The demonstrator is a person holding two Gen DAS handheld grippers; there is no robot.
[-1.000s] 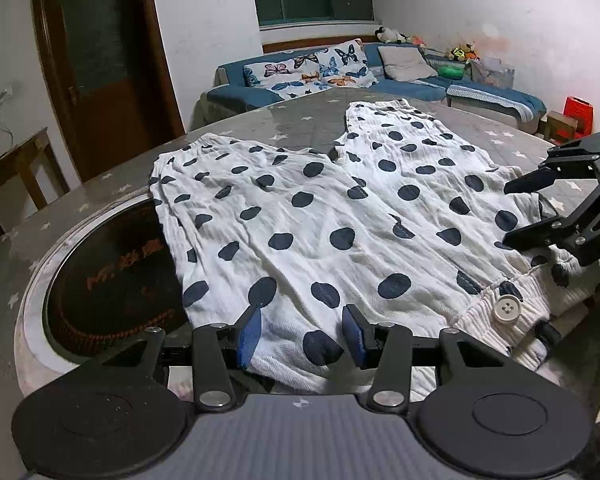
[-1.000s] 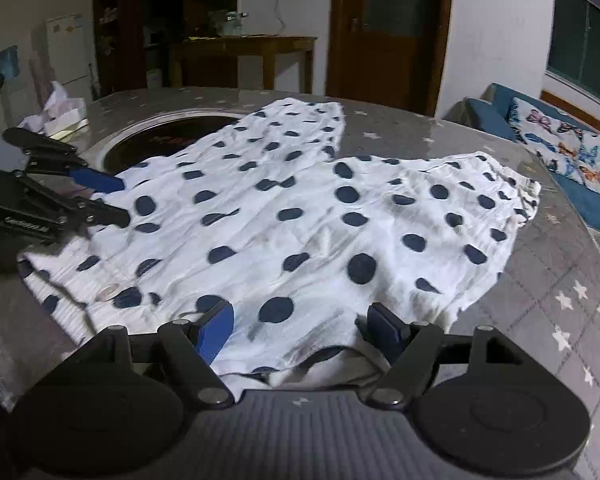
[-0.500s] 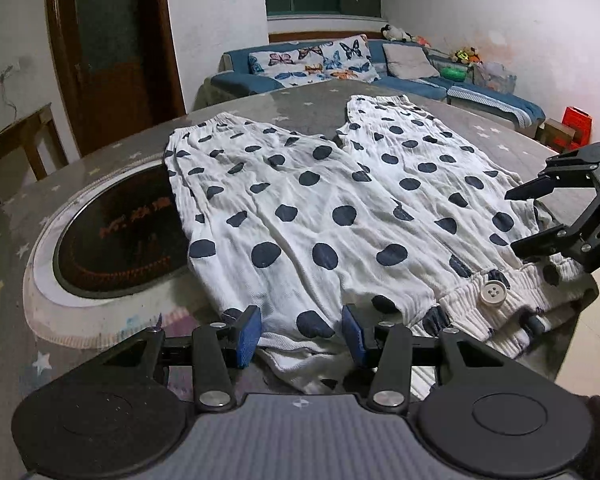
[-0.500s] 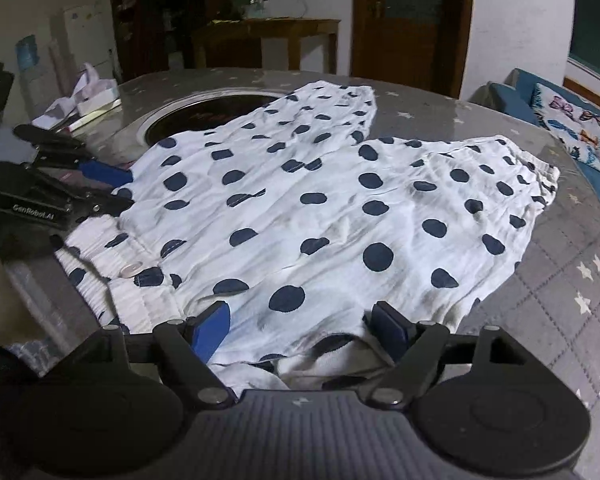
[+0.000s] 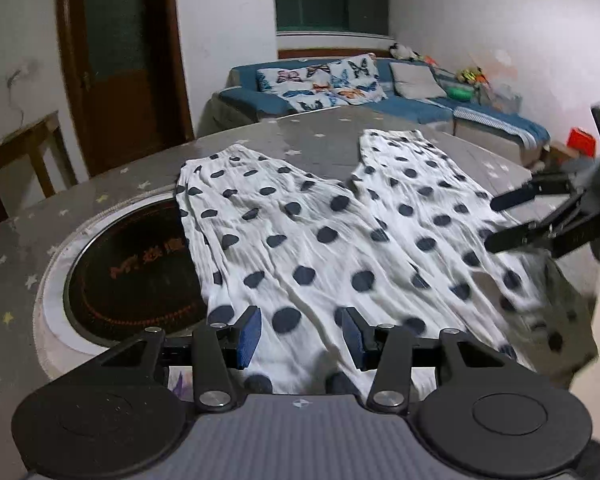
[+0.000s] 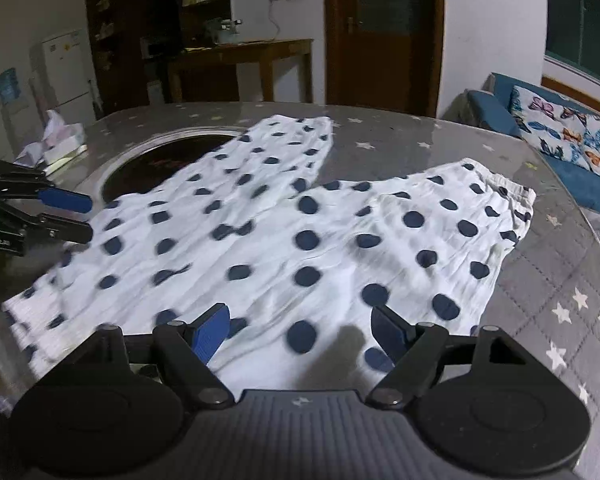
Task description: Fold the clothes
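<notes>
Left gripper (image 5: pixel 300 332) low in the centre of its own frame, blue pads spread, pinching nothing. Polka-dot cloth running between and beneath them, untouched as far as can be told. Right gripper (image 6: pixel 300 332) likewise spread wide, low in the centre of its frame, closed on nothing, poised over the cloth.

Polka-dot trousers (image 5: pixel 300 240) spread flat on the grey starred table (image 5: pixel 320 136), directly ahead of both tools. Waist end nearest, at the bottom of each frame and partly hidden under the gripper bodies. Long axis running away from the tools, from bottom of frame to upper middle, legs splayed in a V. Left leg partly across the round dark inset (image 5: pixel 132 276) at lower left of the left wrist view; right leg toward upper right.

Probably a lengthwise fold next, one leg laid across onto the other. Left gripper nearer the leg over the inset; right gripper, entering at the right edge of the left wrist view, nearer the other leg's outer edge.

Count: one pair of trousers, two legs, two grippers, one inset.
</notes>
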